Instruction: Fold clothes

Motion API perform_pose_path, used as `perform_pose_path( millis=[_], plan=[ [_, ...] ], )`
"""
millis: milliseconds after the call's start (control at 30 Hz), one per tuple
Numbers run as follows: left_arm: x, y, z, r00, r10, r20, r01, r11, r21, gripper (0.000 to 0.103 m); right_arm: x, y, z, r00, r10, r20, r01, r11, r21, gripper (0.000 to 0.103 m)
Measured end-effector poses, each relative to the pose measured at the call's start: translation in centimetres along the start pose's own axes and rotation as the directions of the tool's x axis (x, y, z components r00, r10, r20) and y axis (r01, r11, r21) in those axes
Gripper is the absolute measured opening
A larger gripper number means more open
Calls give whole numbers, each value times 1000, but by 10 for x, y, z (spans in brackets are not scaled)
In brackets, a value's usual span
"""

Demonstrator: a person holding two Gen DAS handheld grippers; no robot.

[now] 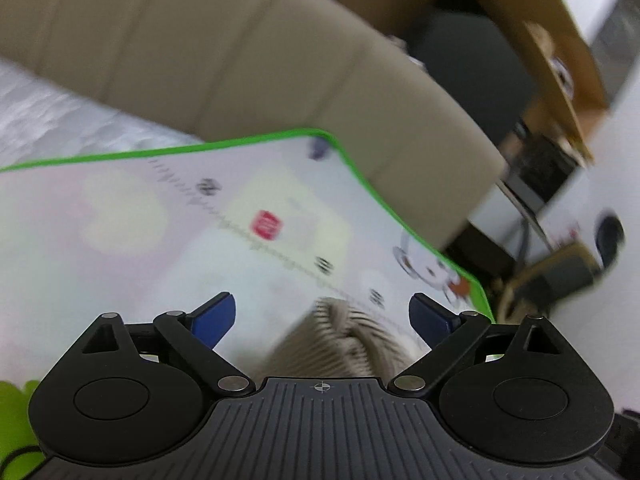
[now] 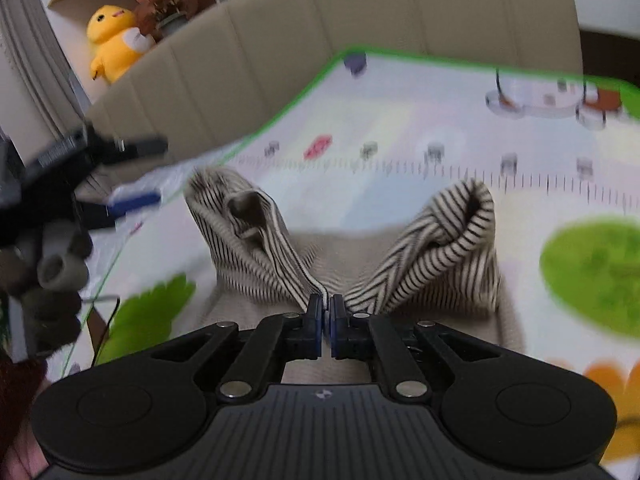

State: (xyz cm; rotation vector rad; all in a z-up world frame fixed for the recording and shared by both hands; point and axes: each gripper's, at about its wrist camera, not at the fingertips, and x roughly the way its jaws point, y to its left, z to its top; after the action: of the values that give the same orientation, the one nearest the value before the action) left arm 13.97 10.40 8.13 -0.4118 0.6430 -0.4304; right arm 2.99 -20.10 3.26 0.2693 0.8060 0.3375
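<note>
Right gripper (image 2: 326, 309) clamped on the striped knit garment (image 2: 420, 256), which bunches into 2 raised lobes over the green-edged play mat (image 2: 400, 128), in front of a beige sofa (image 2: 320, 20). Left gripper (image 1: 322, 320) spread wide, holding nothing, cloth just below it. Judged soft, light, floppy, not fragile; best pinched at hem or edge.
</note>
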Motion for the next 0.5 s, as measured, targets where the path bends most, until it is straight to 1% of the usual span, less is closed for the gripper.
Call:
perform_pose_path(
  millis=[33, 67, 100, 133, 167, 200, 233, 267, 300, 333, 400, 433, 467, 500],
  plan=[
    [5, -10, -5, 1000, 12, -10, -12, 999, 50, 97, 4, 0, -7, 1000, -1, -15, 1, 1000, -3, 3],
    [10, -18, -10, 999, 28, -20, -25, 995, 99, 94, 7, 0, -13, 1000, -1, -31, 1, 1000, -5, 3],
    [15, -27, -16, 999, 43, -29, -38, 988, 148, 87, 9, -1, -19, 999, -4, -45, 4, 1000, -7, 3],
    [20, -36, -21, 998, 59, -38, -51, 979, 197, 82, 10, -1, -24, 998, -9, -58, 8, 1000, -9, 3],
    [25, -41, -25, 996, 76, -50, -63, 973, 221, 73, 10, -2, -29, 997, -13, -71, 13, 1000, -12, 3],
    [29, -43, -29, 994, 90, -70, -71, 969, 235, 68, 11, -4, -34, 996, -18, -85, 17, 1000, -13, 3],
    [33, -45, -33, 989, 109, -103, -80, 964, 254, 65, 9, -5, -36, 995, -22, -101, 19, 999, -27, 4],
    [37, -47, -37, 981, 137, -140, -94, 955, 281, 58, 6, -4, -38, 993, -25, -118, 19, 998, -54, 4],
    [41, -47, -43, 967, 175, -184, -110, 942, 317, 53, 0, -1, -38, 992, -20, -121, 9, 996, -91, 4],
    [45, -48, -49, 950, 215, -228, -124, 926, 357, 51, -9, 4, -36, 994, -7, -111, -9, 990, -139, 5],
    [45, -47, -61, 930, 253, -267, -123, 898, 423, 54, -27, 13, -32, 995, 22, -93, -43, 971, -235, 5],
    [44, -46, -67, 920, 271, -283, -120, 882, 455, 54, -38, 16, -27, 996, 45, -71, -62, 965, -257, 8],
    [42, -47, -71, 913, 285, -290, -117, 867, 484, 55, -49, 17, -19, 996, 76, -35, -83, 964, -253, 12],
    [41, -46, -72, 909, 302, -288, -121, 852, 510, 60, -58, 15, -11, 996, 88, 4, -84, 966, -246, 23]
  ],
)
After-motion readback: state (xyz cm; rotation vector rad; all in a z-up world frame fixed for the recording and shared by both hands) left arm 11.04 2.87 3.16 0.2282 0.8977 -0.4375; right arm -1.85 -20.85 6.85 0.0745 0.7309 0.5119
